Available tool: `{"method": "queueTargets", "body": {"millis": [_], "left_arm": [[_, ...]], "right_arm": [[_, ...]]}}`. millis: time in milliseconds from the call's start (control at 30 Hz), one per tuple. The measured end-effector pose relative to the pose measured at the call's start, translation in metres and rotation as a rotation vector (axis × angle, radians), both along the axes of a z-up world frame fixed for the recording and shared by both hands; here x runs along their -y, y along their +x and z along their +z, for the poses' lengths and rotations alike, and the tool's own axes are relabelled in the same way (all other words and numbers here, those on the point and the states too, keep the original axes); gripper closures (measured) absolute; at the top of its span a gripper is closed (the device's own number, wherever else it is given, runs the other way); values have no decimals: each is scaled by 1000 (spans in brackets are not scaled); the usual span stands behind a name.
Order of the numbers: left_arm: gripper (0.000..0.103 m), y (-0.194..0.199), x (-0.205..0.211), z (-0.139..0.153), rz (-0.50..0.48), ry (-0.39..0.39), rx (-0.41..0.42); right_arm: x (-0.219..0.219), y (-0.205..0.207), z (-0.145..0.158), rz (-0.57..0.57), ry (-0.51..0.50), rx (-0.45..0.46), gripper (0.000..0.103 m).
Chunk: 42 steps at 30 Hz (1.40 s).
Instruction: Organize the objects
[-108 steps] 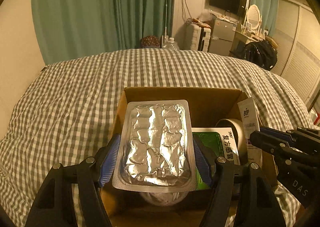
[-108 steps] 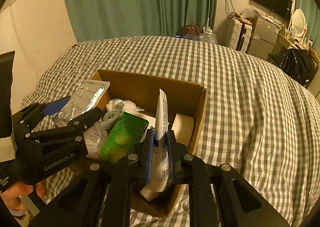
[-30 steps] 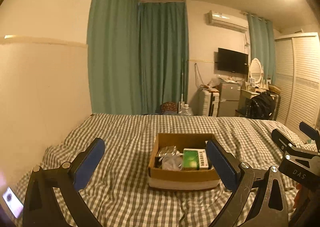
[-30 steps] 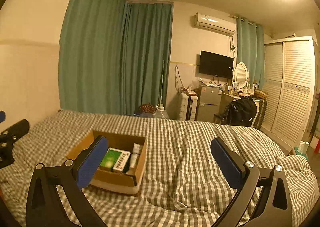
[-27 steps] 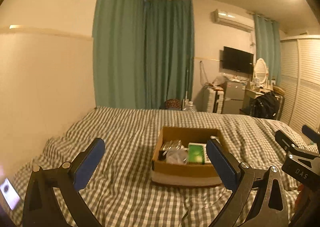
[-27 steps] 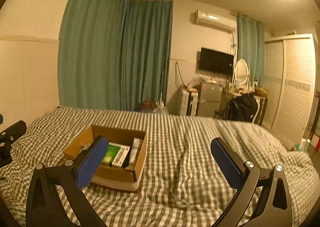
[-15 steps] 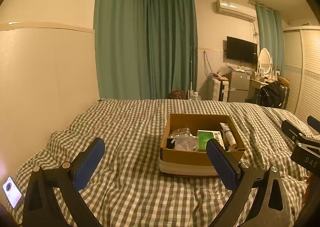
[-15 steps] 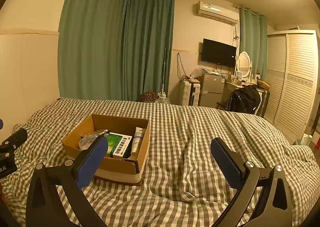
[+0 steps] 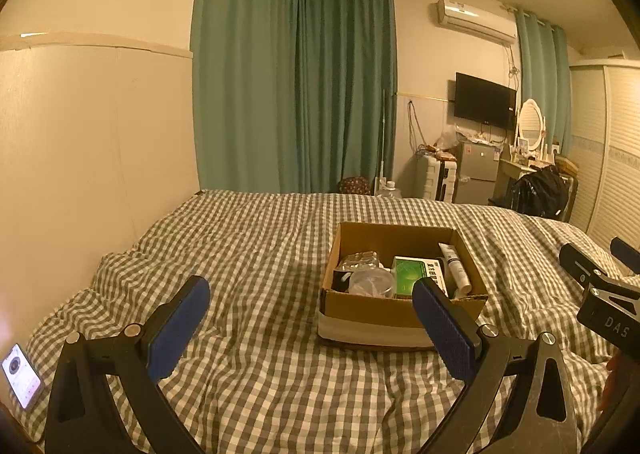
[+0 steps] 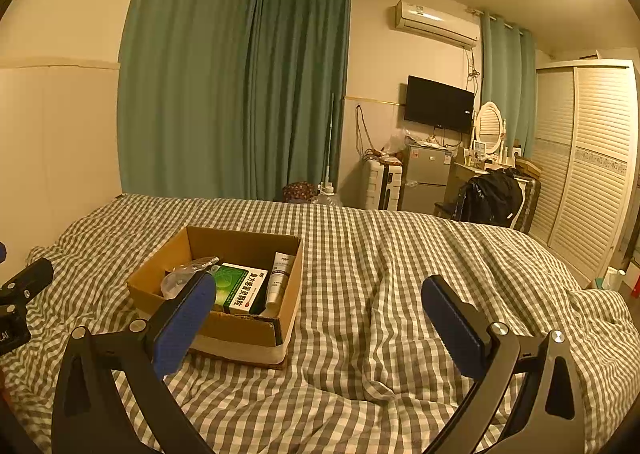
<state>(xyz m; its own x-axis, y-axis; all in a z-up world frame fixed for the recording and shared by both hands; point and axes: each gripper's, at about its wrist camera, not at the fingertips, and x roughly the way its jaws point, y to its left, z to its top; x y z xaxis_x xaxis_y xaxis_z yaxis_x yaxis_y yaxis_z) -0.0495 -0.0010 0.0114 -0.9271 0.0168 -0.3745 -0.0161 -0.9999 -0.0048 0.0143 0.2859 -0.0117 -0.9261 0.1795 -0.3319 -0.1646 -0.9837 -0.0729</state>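
Note:
A brown cardboard box [image 9: 380, 312] [image 10: 240, 328] sits on the checked bed cover. Inside it lie a foil blister pack [image 9: 357, 259] [image 10: 200, 264], a green medicine box [image 9: 416, 270] [image 10: 240, 286], a white tube [image 9: 454, 262] [image 10: 280, 278] and a clear plastic piece [image 9: 370, 281]. My left gripper [image 9: 310, 324] is open and empty, held back from the box's near side. My right gripper [image 10: 318, 316] is open and empty too, with the box behind its left finger. The right gripper also shows at the right edge of the left wrist view [image 9: 600, 274].
The grey-and-white checked bed cover [image 9: 248, 254] [image 10: 400, 274] spreads around the box in soft folds. A lit phone [image 9: 20, 374] lies at the bed's left edge by the wall. Green curtains, a small fridge [image 10: 426, 178], a television and a louvred wardrobe [image 10: 592, 158] stand beyond.
Both grippers let go of the blister pack and the tube, which now lie in the box, and drew well back. Over the last second the views tilted down slightly.

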Motion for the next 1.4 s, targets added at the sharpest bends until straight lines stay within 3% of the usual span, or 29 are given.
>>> {"method": "queueTargets", "body": {"millis": [1400], "left_arm": [[0,4,-5,-2,13,-32,7]], "right_arm": [[2,0,0,-4,-3,14,0]]}}
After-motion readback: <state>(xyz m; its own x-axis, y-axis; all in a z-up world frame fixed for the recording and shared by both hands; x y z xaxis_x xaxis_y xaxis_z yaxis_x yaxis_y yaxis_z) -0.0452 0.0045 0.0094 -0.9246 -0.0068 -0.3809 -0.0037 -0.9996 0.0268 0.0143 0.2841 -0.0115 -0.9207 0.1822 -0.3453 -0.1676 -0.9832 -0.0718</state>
